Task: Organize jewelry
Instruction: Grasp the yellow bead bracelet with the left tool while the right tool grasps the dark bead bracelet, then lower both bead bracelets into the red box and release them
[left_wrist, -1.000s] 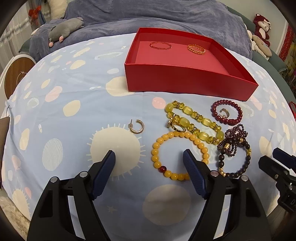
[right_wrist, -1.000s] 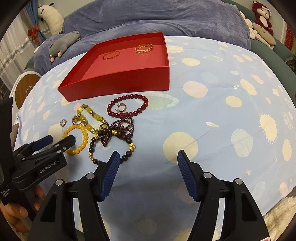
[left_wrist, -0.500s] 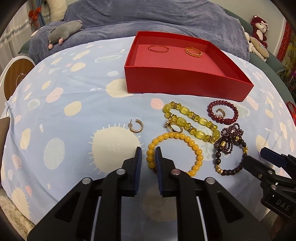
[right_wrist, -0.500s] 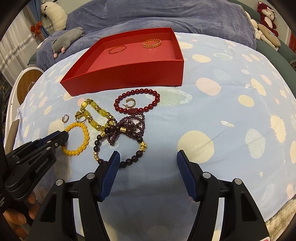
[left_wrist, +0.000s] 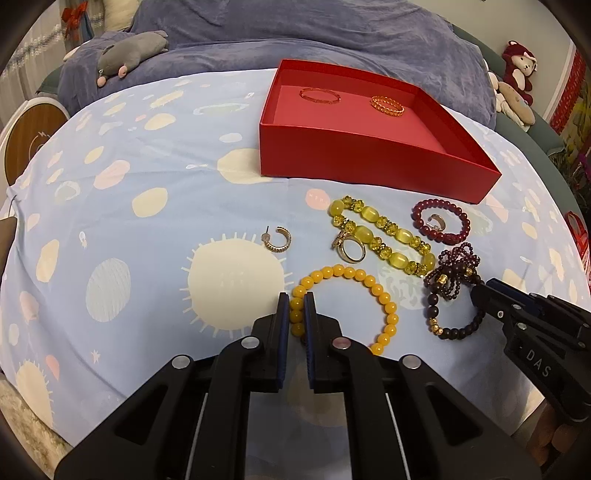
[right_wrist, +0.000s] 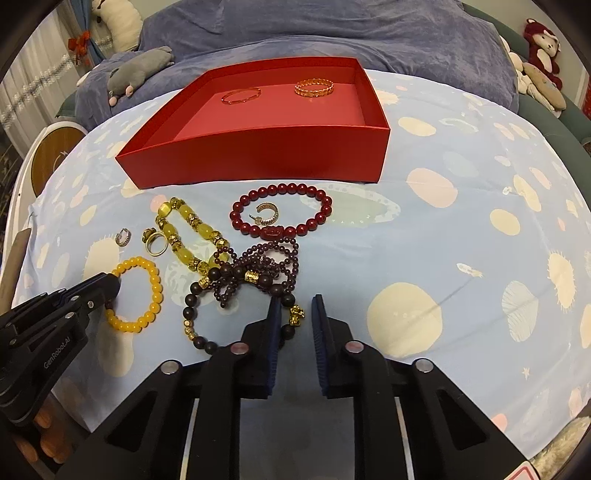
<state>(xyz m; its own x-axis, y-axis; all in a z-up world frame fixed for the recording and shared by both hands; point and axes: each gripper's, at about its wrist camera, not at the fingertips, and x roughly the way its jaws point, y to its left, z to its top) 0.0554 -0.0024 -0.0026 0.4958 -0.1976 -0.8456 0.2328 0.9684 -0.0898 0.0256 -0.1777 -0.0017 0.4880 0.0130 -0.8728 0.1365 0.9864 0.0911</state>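
My left gripper (left_wrist: 296, 301) is shut on the near-left beads of the orange bead bracelet (left_wrist: 373, 286), which lies on the bedsheet; both also show in the right wrist view, the gripper (right_wrist: 107, 288) and the bracelet (right_wrist: 155, 291). My right gripper (right_wrist: 295, 306) is narrowed around the near side of the dark bead bracelet (right_wrist: 236, 280) with gold charms; its jaws still stand a bead's width apart. The red box (left_wrist: 354, 151) holds two gold bangles (left_wrist: 387, 105). A yellow-green bracelet (left_wrist: 384, 229), a dark red bracelet (right_wrist: 280, 214), a ring (left_wrist: 351, 249) and a hoop earring (left_wrist: 277, 240) lie between.
A second small earring (right_wrist: 266, 218) lies inside the dark red bracelet. A purple blanket (left_wrist: 295, 40) and a grey plush toy (left_wrist: 129, 55) lie behind the box. Plush toys (left_wrist: 517, 74) sit at the far right. A round wooden disc (left_wrist: 29, 140) stands at the left.
Both grippers moved forward and down to the jewelry. The left closed onto the orange bracelet. The right narrowed from wide open to nearly shut around the dark bead bracelet.
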